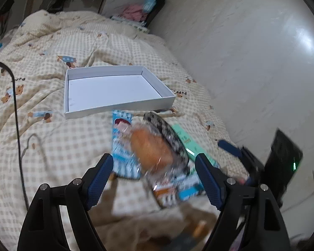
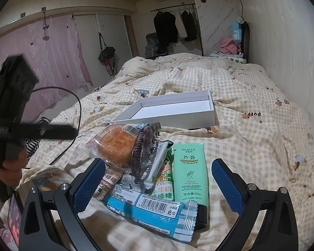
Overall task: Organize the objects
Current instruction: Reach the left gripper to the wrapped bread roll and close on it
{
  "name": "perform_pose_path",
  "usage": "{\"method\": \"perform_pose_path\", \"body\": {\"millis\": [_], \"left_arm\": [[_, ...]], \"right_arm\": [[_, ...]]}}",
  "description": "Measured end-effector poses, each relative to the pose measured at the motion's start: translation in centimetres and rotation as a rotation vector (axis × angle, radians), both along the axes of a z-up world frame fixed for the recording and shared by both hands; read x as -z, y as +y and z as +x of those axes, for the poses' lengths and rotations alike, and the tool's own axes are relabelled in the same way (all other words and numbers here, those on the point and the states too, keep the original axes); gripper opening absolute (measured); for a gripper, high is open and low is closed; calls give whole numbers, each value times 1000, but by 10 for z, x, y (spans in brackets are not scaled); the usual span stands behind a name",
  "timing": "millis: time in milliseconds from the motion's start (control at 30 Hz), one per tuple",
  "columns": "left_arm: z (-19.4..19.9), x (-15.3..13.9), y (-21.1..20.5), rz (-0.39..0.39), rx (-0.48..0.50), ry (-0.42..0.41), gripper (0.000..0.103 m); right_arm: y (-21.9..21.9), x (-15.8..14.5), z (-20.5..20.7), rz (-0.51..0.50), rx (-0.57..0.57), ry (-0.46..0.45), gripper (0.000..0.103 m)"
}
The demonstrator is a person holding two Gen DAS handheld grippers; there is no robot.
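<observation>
Snack pile sits at 6 o'clock of empty white tray, staged for loading; left gripper spread over it, right gripper spread too, neither pinching anything

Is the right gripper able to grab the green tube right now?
Probably yes. The right gripper stands open, and the green aloe tube lies on the quilt between its fingers with its top bare. Only the lollipop packet touches its left edge.
</observation>
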State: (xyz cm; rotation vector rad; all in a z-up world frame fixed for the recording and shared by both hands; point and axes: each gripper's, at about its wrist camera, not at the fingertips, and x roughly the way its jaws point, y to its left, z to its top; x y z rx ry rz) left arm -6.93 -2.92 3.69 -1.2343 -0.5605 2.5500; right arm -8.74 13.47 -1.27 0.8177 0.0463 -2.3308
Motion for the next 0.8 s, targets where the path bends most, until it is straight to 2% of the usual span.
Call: {"method": "perform_pose_path", "body": {"millis": [167, 233, 267, 300, 333, 400, 467, 567, 667, 800], "left_arm": [[-37, 8, 16, -28, -20, -130, 82], [-42, 16, 21, -19, 9, -161, 79], [-44, 23, 24, -12, 32, -191, 71], [-43, 26, 25, -14, 32, -206, 58], [-42, 30, 24, -23, 18, -222, 51], [-40, 32, 20, -8, 3, -229, 40], [-36, 30, 14, 6, -4, -226, 35], [-28, 23, 10, -27, -3, -209, 32], [-19, 11, 6, -27, 16, -197, 30], [-8, -3, -3, -50, 51, -211, 27]], "right_arm": [[9, 4, -8, -32, 34, -44, 102], [11, 5, -10, -45, 36, -58, 102], [12, 6, -10, -51, 36, -64, 102], [13, 6, -11, -54, 37, -70, 102], [13, 6, -11, -56, 37, -73, 102], [15, 8, -12, -61, 39, -83, 102], [15, 8, -13, -64, 39, -89, 102], [15, 9, -13, -66, 38, -94, 102], [15, 9, -13, -65, 38, -94, 102], [15, 9, -13, -65, 36, -97, 102]]}}
